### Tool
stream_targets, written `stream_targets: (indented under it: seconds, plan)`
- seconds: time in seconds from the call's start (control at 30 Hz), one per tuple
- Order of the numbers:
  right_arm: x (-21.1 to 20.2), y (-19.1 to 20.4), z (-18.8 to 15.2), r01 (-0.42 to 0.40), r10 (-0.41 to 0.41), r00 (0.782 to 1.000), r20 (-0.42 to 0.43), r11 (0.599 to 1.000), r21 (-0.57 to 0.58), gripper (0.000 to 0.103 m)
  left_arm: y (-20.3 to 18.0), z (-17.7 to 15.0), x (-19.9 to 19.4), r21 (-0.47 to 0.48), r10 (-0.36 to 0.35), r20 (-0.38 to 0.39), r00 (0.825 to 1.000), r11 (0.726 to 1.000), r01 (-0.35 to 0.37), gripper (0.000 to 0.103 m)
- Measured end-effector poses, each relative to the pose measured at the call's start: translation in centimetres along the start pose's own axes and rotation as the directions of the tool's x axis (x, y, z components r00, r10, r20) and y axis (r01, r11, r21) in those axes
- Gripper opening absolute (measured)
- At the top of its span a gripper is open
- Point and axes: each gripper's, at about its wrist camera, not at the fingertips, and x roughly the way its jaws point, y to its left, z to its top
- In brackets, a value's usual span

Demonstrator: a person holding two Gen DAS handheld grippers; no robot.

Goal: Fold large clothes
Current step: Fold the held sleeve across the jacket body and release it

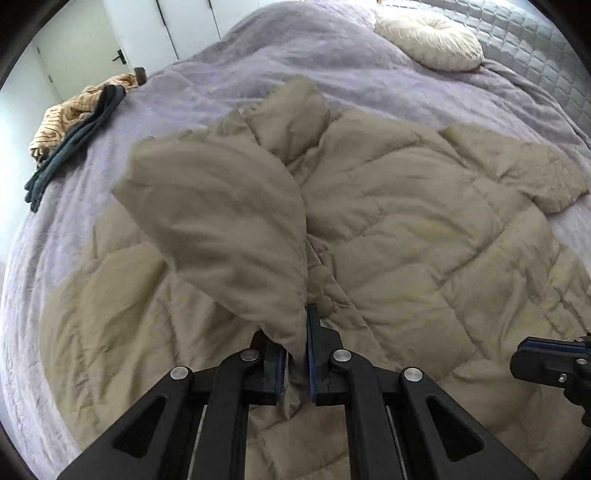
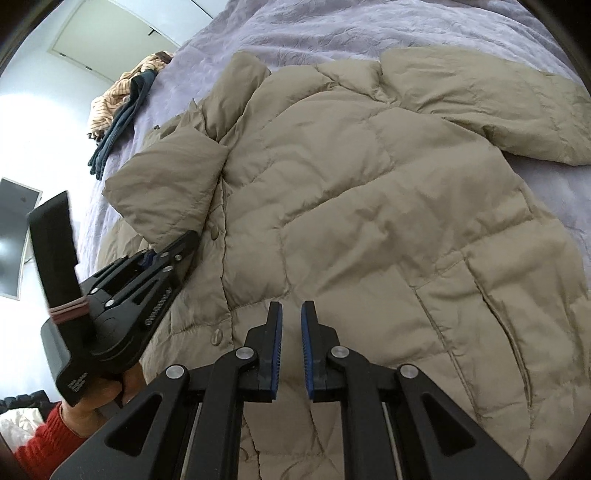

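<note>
A tan quilted puffer jacket (image 1: 399, 221) lies spread front-up on a lilac bedspread (image 1: 258, 74); it also fills the right wrist view (image 2: 369, 203). My left gripper (image 1: 298, 354) is shut on the cuff of the jacket's left sleeve (image 1: 221, 206) and holds it lifted over the jacket's front. It shows in the right wrist view (image 2: 184, 243) at the left, gripping that sleeve (image 2: 166, 184). My right gripper (image 2: 291, 321) is slightly open and empty, just above the jacket's lower front; its tip shows in the left wrist view (image 1: 546, 354). The other sleeve (image 2: 498, 107) lies flat at the right.
A pile of striped tan and dark blue clothes (image 1: 74, 122) lies at the bed's far left edge, also in the right wrist view (image 2: 122, 103). A round cream cushion (image 1: 428, 37) sits at the head of the bed. White cupboard doors (image 1: 166, 22) stand beyond.
</note>
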Motion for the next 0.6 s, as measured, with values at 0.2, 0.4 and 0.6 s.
stream_targets:
  seconds: [0.2, 0.4, 0.6]
  plan:
    - [-0.6, 0.0, 0.0, 0.009, -0.01, 1.0, -0.016, 1.0, -0.02, 0.02, 0.1, -0.7, -1.3, 0.002, -0.041, -0.001, 0.999, 0.999, 0.041, 0.01]
    - [-0.3, 0.0, -0.2, 0.014, -0.014, 1.0, -0.008, 1.0, 0.008, 0.045, 0.7, -1.9, -1.8, -0.007, -0.028, 0.011, 1.0, 1.0, 0.028, 0.102]
    - [0.1, 0.1, 0.0, 0.023, -0.022, 1.0, -0.007, 1.0, 0.019, 0.045, 3.1, -3.2, -3.8, -0.057, -0.003, 0.038, 0.999, 0.998, 0.005, 0.102]
